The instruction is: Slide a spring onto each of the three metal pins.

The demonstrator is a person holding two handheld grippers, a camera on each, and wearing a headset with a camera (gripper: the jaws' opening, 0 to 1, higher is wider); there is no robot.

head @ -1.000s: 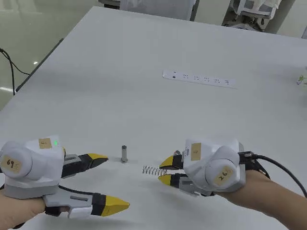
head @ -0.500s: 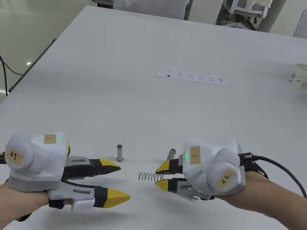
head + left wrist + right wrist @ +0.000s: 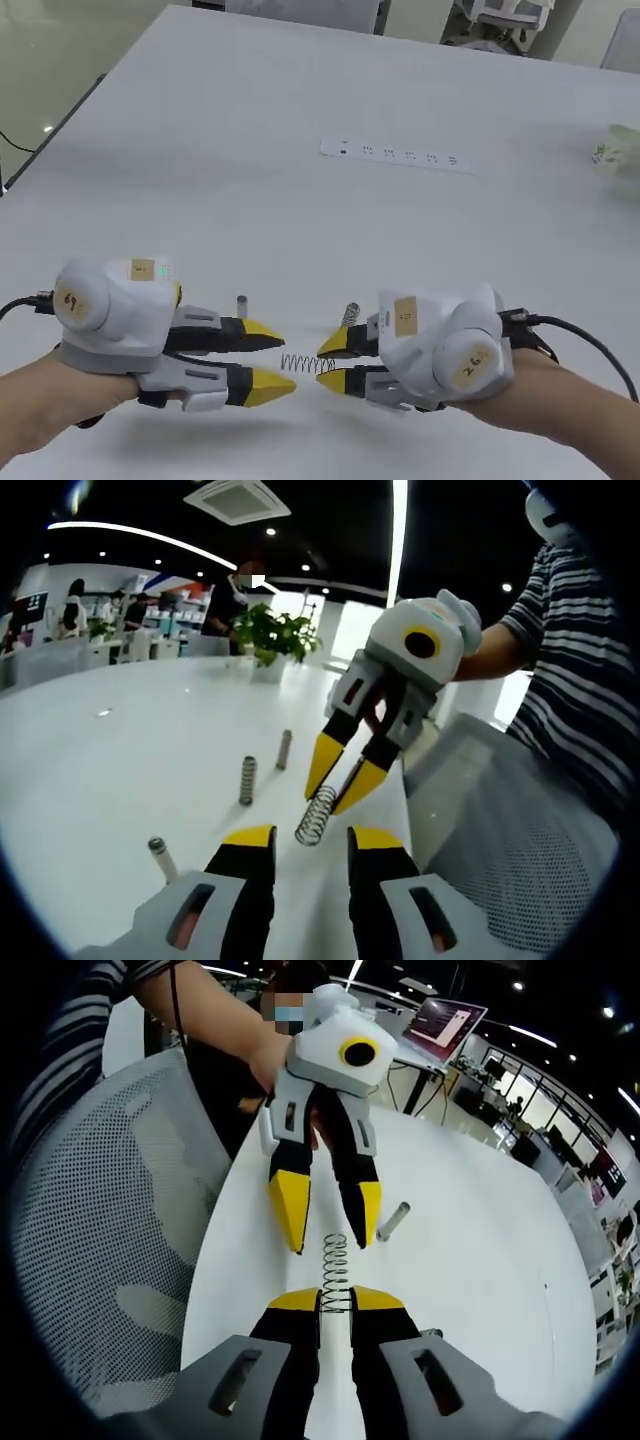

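Observation:
A small coil spring (image 3: 303, 363) hangs level just above the white table (image 3: 300, 200), and my right gripper (image 3: 329, 362) is shut on its right end. My left gripper (image 3: 274, 361) is open, its yellow tips on either side of the spring's free end. The left gripper view has the spring (image 3: 316, 815) just ahead of my own jaws and the right gripper (image 3: 343, 782) behind it. The right gripper view has the spring (image 3: 336, 1268) running toward the left gripper (image 3: 330, 1235). A bare pin (image 3: 242, 305) stands behind the left gripper. Pins with springs (image 3: 247, 778) (image 3: 284, 748) stand further along.
A white power strip (image 3: 398, 157) lies across the middle of the table. A mesh chair back (image 3: 110, 1210) stands by the near table edge. The far half of the table is open surface.
My left gripper has moved right, up to the spring's free end, and its jaws stand closer together. The right gripper has kept hold of the spring.

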